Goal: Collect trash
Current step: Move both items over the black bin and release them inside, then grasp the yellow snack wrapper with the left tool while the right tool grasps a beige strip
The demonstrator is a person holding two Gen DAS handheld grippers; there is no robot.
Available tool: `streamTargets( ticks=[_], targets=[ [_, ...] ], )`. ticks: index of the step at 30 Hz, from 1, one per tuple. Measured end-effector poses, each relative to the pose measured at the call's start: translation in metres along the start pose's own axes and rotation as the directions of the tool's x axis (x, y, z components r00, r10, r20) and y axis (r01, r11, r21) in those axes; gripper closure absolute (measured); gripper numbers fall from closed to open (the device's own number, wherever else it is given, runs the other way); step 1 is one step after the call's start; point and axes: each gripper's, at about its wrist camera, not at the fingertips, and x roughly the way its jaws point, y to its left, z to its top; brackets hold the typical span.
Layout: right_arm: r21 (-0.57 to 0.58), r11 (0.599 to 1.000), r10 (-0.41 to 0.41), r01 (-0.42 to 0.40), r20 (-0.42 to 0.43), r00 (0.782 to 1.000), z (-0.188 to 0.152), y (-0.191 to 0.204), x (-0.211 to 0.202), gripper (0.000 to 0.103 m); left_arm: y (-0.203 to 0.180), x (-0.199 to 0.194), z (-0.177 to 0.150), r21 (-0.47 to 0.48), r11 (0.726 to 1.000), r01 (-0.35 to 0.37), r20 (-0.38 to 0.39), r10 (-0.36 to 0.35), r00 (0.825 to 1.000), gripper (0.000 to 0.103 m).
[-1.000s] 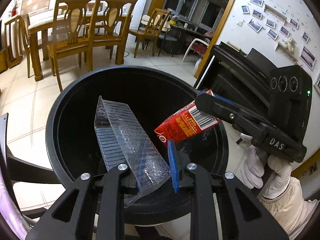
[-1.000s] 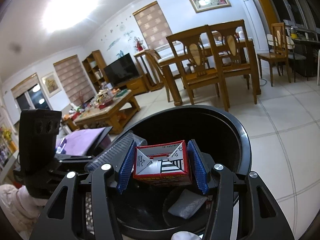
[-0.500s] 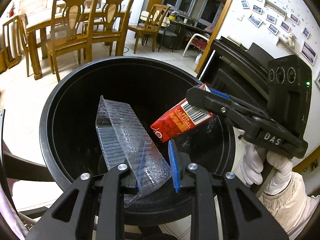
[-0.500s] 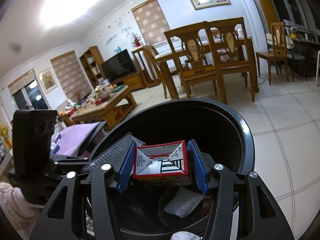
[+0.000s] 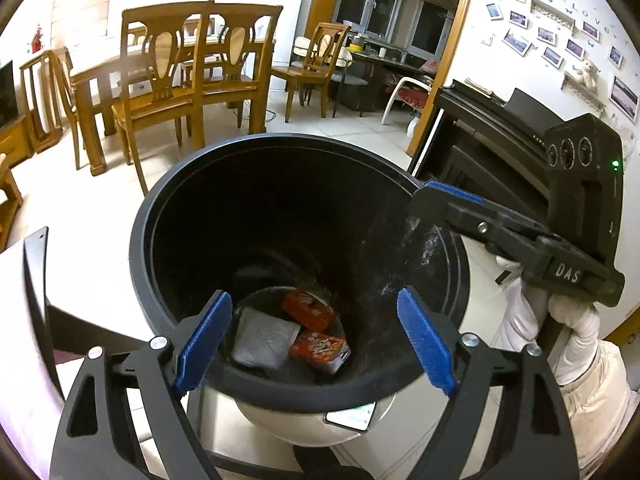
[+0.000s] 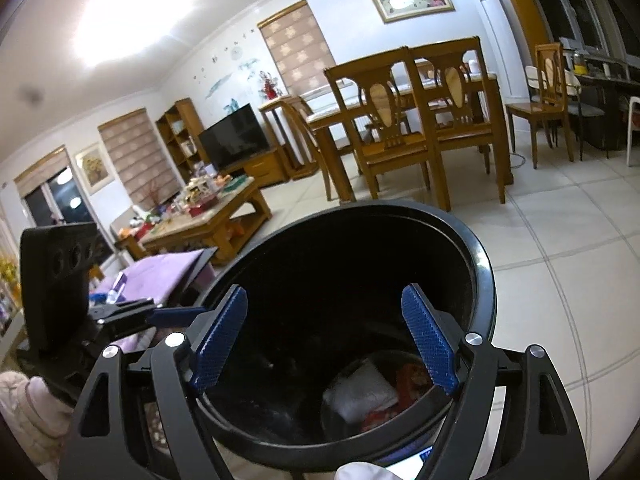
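Standing on tiled floor: one black trash bin [image 5: 256, 152], mouth up. Contents at bottom, three pieces: one grey crumpled wrapper [image 5: 266, 338], two red-orange cartons [image 5: 308, 310] [image 5: 320, 350], touching. Left gripper [image 5: 316, 338] and right gripper [image 6: 326, 342], one each, above the rim, jaws just spread wide, nothing between them.
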Motion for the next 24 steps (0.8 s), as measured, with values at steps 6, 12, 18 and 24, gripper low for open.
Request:
streamTargets(
  ticks=[6, 12, 18, 24],
  targets=[
    [-0.024, 0.999, 0.022, -0.021, 0.03, 0.999, 0.002, 0.02, -0.015, 0.013, 0.009, -0.033, -0.009, -0.042, 0.999, -0.025, 0.009, 0.025, 1.0, 0.012],
    [-0.075, 0.994, 0.082, -0.08, 0.017, 0.996, 0.007, 0.071, -0.02, 0.005, 0.029, -0.09, -0.031, -0.123, 0.992, -0.04, 0.059, 0.048, 0.997, 0.012],
    [-0.118, 0.972, 0.197, -0.201, -0.043, 0.979, 0.013, 0.145, -0.011, 0.005, 0.057, -0.158, -0.069, -0.135, 0.977, -0.163, 0.118, 0.179, 0.977, 0.011],
    [-0.146, 0.933, 0.307, -0.33, -0.16, 0.938, -0.001, 0.236, 0.015, 0.005, 0.102, -0.227, -0.128, -0.172, 0.927, -0.332, 0.129, 0.355, 0.926, 0.011]
  ],
)
